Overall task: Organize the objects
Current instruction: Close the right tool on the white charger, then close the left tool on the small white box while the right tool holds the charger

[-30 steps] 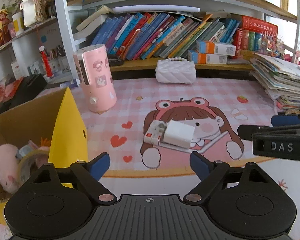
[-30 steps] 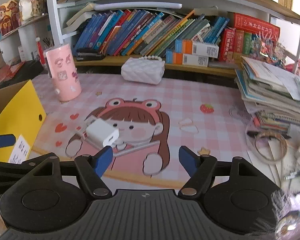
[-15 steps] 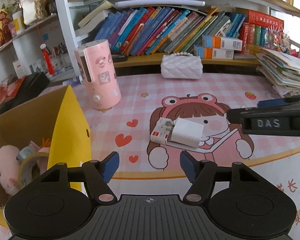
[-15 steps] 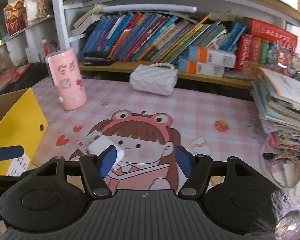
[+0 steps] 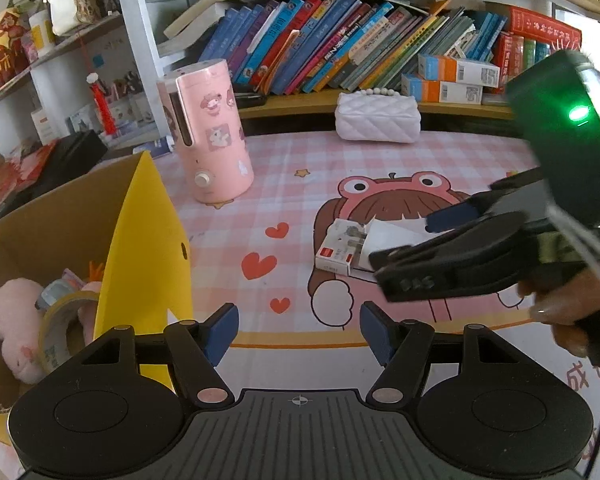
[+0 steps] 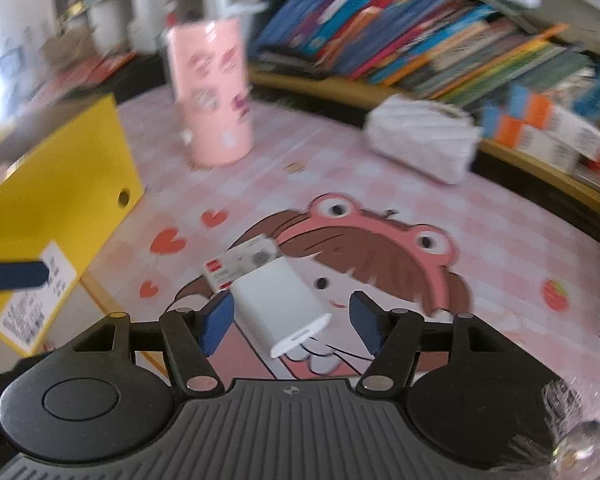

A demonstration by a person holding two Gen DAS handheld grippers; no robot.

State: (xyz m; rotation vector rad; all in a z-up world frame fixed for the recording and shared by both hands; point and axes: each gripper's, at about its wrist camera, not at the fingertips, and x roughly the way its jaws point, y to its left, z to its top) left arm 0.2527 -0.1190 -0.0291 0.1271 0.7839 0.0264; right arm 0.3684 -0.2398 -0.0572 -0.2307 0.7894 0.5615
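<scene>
At lower centre, the half-open, empty right gripper [image 6: 291,322] straddles the white charger [image 6: 278,304]: light, rigid, slick; pinch its flat sides.

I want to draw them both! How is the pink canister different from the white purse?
The pink canister stands tall and upright; the white purse sits low and wide. The canister is smooth with cartoon stickers and a knob near its base; the purse is quilted, with a row of pearl beads on top. The canister is nearer the yellow box; the purse is back by the bookshelf. Both rest on the pink checked mat.
</scene>
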